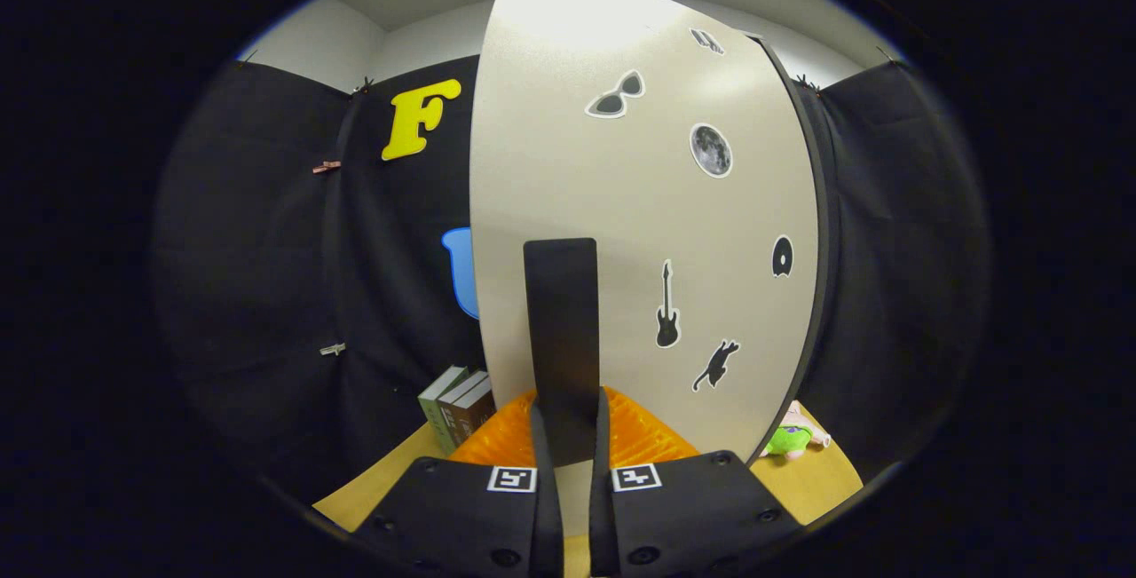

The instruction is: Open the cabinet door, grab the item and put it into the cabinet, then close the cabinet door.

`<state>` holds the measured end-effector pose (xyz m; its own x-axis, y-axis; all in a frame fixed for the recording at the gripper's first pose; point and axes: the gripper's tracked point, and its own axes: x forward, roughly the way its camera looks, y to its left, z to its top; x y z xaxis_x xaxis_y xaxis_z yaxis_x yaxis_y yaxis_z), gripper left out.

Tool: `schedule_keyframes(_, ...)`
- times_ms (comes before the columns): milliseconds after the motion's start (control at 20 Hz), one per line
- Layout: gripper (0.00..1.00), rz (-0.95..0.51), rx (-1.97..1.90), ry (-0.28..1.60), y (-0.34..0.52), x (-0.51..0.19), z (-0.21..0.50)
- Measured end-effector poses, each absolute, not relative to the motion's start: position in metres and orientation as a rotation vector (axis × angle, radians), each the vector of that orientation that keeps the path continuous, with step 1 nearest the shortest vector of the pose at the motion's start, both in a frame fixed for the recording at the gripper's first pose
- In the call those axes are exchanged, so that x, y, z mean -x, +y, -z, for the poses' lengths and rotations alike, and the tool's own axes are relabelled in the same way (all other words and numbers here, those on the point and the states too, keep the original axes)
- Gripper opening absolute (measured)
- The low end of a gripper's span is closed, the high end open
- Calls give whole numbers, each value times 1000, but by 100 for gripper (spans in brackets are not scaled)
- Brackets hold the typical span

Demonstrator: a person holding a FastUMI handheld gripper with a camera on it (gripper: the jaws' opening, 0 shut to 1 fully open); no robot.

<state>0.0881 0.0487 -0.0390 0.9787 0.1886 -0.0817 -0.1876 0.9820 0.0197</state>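
1. Gripper (pixel 568 423) closed down on the cabinet door's dark upright handle (pixel 562 338), one finger pressed against each side of its lower end.
2. Handle rising straight up from between the fingers (pixel 543 436), flat against the pale face of the cabinet door (pixel 621 205).
3. Door directly ahead of the fingers and very near, standing at an angle with its dark edge off to the right.
4. Door face dotted with stickers: sunglasses (pixel 615 97) high up, a moon disc (pixel 711 150) below and right of them, a guitar (pixel 667 307) just right of the handle, a leaping cat (pixel 717 365) lower right, and a small dark round one (pixel 782 256) near the door's right edge.
5. Orange ridged item (pixel 643 436) low down just beyond the fingertips, spreading out on both sides of the handle's foot, resting on the table (pixel 816 480).
6. Small stack of books (pixel 460 409) standing left of the orange item, beside the door's left edge.
7. Green and pink soft toy (pixel 792 436) lying on the table to the right, past the door's dark edge, well apart from the gripper.
8. Black cloth wall (pixel 266 294) behind everything, with small clips pinned to it at left.
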Motion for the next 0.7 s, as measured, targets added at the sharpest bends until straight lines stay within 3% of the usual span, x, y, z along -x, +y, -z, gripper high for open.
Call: schedule_keyframes(700,16,-394,-15,85,1,-41,35)
